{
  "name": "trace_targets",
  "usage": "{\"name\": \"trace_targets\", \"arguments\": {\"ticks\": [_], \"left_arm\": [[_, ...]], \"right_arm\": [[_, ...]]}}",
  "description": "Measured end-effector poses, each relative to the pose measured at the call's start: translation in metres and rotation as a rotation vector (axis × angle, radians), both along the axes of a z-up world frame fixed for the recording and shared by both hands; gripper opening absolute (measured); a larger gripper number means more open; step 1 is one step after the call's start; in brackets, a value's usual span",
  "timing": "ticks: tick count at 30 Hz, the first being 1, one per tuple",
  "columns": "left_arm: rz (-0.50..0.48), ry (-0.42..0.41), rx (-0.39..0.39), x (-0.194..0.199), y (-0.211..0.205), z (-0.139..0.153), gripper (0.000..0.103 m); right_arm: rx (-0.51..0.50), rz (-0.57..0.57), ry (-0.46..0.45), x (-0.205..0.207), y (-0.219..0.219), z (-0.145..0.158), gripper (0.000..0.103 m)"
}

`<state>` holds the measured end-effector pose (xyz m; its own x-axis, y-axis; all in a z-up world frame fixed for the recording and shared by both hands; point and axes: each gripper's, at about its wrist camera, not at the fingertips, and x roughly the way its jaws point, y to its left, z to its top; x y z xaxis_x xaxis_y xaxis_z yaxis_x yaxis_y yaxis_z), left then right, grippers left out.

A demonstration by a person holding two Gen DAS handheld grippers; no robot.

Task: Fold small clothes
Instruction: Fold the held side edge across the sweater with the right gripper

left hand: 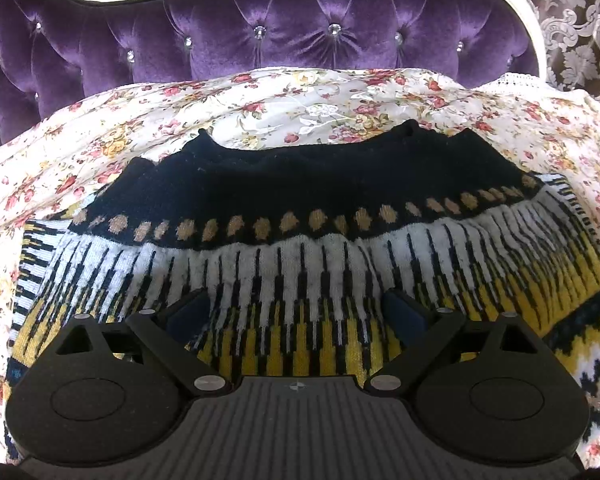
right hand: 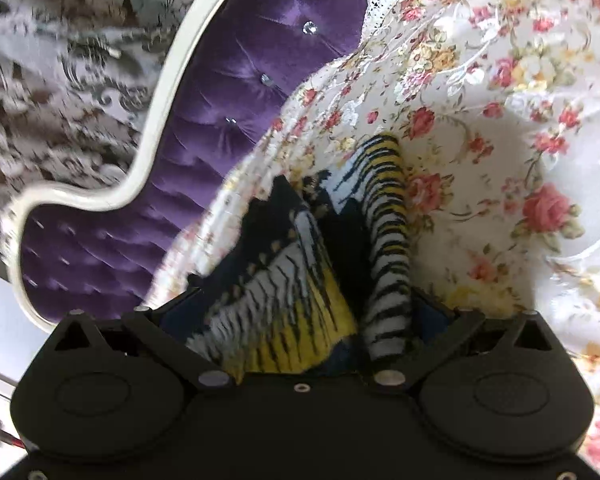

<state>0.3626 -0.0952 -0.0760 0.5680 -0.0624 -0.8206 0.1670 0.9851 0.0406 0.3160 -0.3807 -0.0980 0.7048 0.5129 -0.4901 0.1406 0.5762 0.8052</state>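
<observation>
A small knitted sweater (left hand: 300, 208) lies spread on the floral bedspread (left hand: 260, 108), with a black top band, tan dots and white, black and yellow stripes. My left gripper (left hand: 296, 312) hovers low over its striped part. Its jaws stand wide apart, with only flat knit below them and nothing pinched. In the tilted, blurred right wrist view, my right gripper (right hand: 312, 312) also has its jaws spread wide. A bunched fold of the sweater (right hand: 284, 300) and a striped sleeve (right hand: 388, 240) lie between them and run in under the gripper body.
A purple tufted headboard (left hand: 260, 32) with a white curved frame stands behind the bed, and it shows again as the headboard (right hand: 228, 92) in the right view. Patterned wallpaper (left hand: 572, 20) is behind it. The bedspread (right hand: 480, 160) stretches around the sweater on all sides.
</observation>
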Motion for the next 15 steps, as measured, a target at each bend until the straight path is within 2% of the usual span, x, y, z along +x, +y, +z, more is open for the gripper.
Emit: {"name": "trace_targets", "arguments": {"ticks": [4, 6, 8, 9, 11, 12, 13, 15], "left_arm": [[0.000, -0.003, 0.005, -0.001, -0.001, 0.000, 0.096], [-0.001, -0.004, 0.006, -0.001, 0.000, -0.001, 0.096], [-0.003, -0.004, 0.006, 0.000, 0.000, -0.001, 0.096], [-0.003, -0.003, 0.006, 0.000, 0.000, -0.001, 0.096], [-0.004, -0.001, 0.005, 0.000, 0.000, -0.001, 0.096], [-0.005, -0.001, 0.005, 0.000, 0.001, -0.001, 0.097], [-0.005, -0.001, 0.005, 0.000, 0.001, -0.001, 0.097], [-0.005, -0.003, 0.006, 0.000, 0.001, -0.001, 0.097]], "right_arm": [[0.005, 0.024, -0.020, 0.003, 0.002, 0.000, 0.103], [-0.033, 0.044, -0.023, 0.004, 0.007, 0.003, 0.095], [-0.079, 0.064, -0.015, 0.005, 0.013, 0.004, 0.075], [-0.102, 0.072, -0.009, 0.006, 0.016, 0.005, 0.070], [-0.184, 0.089, 0.004, 0.006, 0.022, 0.008, 0.050], [-0.225, 0.096, 0.012, 0.006, 0.025, 0.010, 0.044], [-0.253, 0.098, 0.022, 0.006, 0.028, 0.010, 0.039], [-0.255, 0.099, 0.024, 0.004, 0.029, 0.011, 0.038]]}}
